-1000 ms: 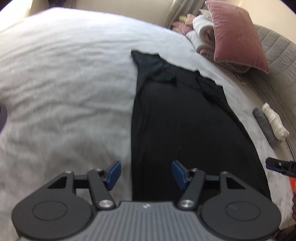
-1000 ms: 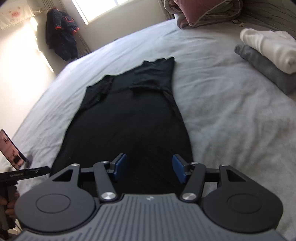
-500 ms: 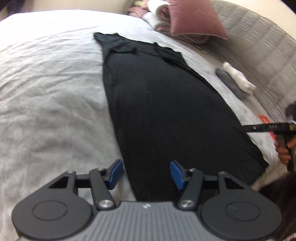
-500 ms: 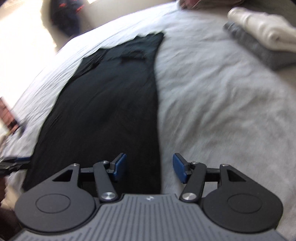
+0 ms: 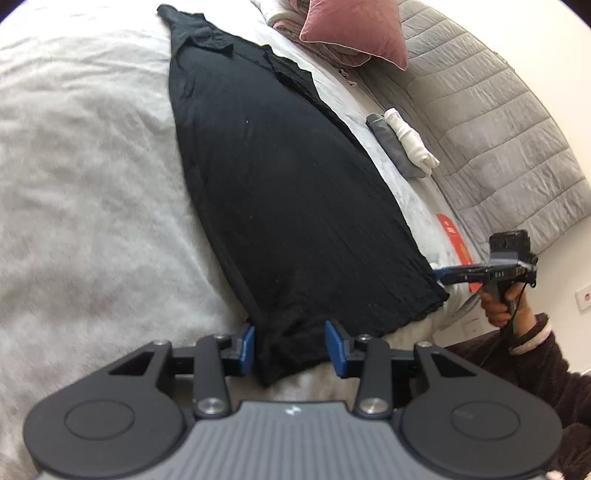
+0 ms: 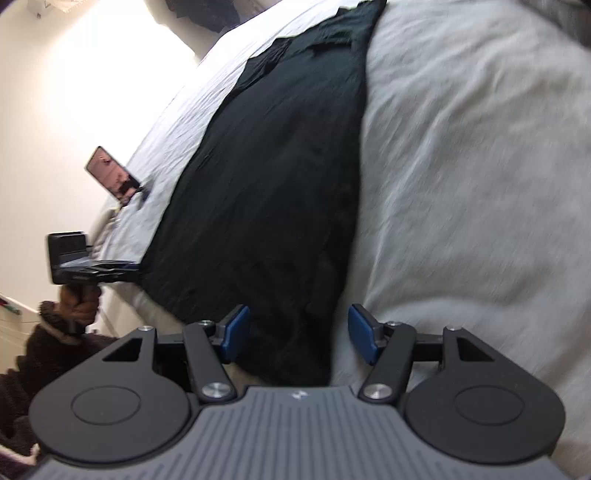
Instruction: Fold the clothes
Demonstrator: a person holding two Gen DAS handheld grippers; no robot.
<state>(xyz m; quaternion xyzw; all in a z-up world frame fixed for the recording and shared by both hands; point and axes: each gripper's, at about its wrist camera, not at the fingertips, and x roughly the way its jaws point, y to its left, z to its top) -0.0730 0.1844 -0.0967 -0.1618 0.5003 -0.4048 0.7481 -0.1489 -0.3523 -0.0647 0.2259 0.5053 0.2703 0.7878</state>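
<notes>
A long black garment (image 5: 280, 192) lies flat on the white bed (image 5: 81, 206), its neck end far from me and its hem near the bed edge. My left gripper (image 5: 290, 345) stands open low over the hem's left corner, and the cloth of that corner lies between its blue pads (image 5: 246, 343). In the right wrist view the same garment (image 6: 280, 177) runs away from my right gripper (image 6: 299, 328), which is open around the hem's right corner. Each gripper shows in the other's view, held by a hand: the right gripper (image 5: 448, 275) and the left gripper (image 6: 122, 267).
A pink pillow (image 5: 354, 29) and a pile of bedding sit at the far end. Folded grey and white clothes (image 5: 402, 144) lie right of the garment, beside a grey quilted panel (image 5: 498, 129). A phone (image 6: 110, 177) stands propped at the bed's left edge.
Both grippers came down and back toward the hem, each ending at one bottom corner. The left gripper's fingers stand closer together than before, with cloth now between them.
</notes>
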